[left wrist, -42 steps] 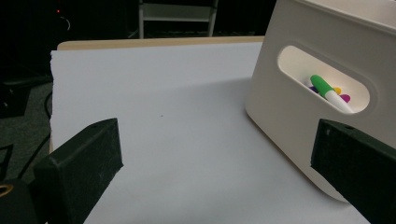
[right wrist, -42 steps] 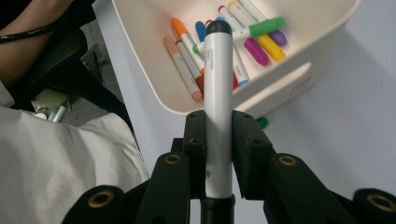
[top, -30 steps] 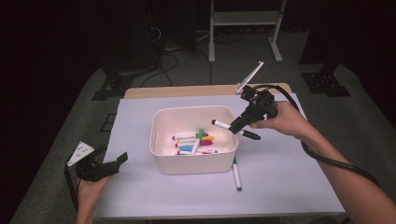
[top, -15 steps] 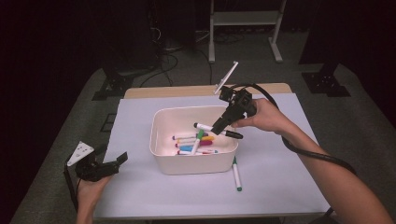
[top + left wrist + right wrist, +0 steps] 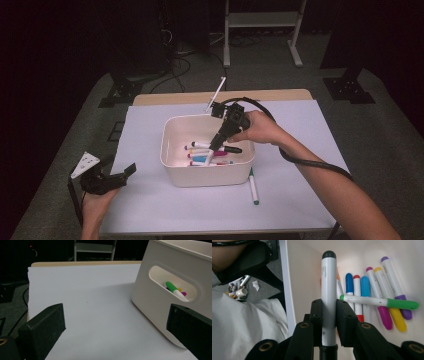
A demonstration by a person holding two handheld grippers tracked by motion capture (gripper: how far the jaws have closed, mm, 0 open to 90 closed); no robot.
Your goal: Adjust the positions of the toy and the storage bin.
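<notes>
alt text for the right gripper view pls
The right gripper is shut on a white marker with a black cap, held over the inside of a white bin. On the bin's floor lie more markers, a green-capped one across the others.

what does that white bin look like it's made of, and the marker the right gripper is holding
White bin: probably moulded plastic, matte cream finish; rounded corners, thick smooth rim and a cut-out handle slot suggest it. Black-capped marker, clamped in the right gripper: likely plastic, a smooth, slightly glossy white barrel with printed text and a black cap.
</notes>
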